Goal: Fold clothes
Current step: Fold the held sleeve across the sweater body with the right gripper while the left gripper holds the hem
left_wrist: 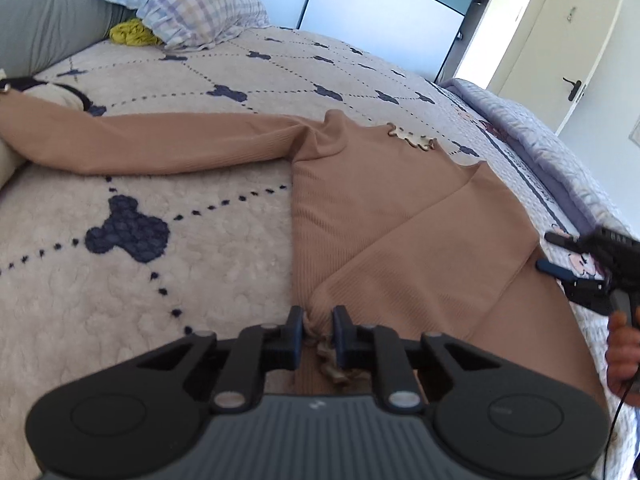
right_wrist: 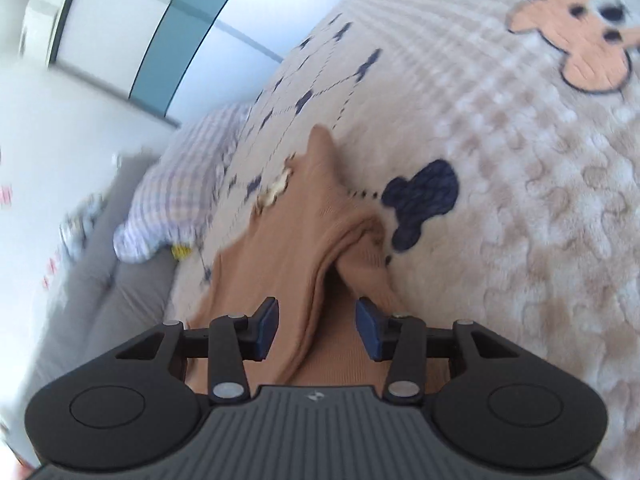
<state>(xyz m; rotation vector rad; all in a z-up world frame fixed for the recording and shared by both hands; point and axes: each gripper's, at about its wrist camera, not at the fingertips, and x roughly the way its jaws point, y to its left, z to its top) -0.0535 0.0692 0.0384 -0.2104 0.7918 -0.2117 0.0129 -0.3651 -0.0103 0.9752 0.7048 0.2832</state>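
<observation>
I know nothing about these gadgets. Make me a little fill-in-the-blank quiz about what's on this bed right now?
1. The garment spread on the bed blanket is a tan ribbed ____.
2. The left gripper is ____ on the sweater's scalloped edge.
3. The right gripper hangs over the fabric with its jaws ____.
4. Near the headboard, the pillow has a ____ pattern.

Missing words: sweater; shut; open; checked

We see tan ribbed sweater (left_wrist: 380,216) | cream blanket (left_wrist: 120,280), navy mouse-head motifs, dotted lines | lilac-checked pillow (left_wrist: 180,0) | yellow-green cloth (left_wrist: 132,34)
</observation>
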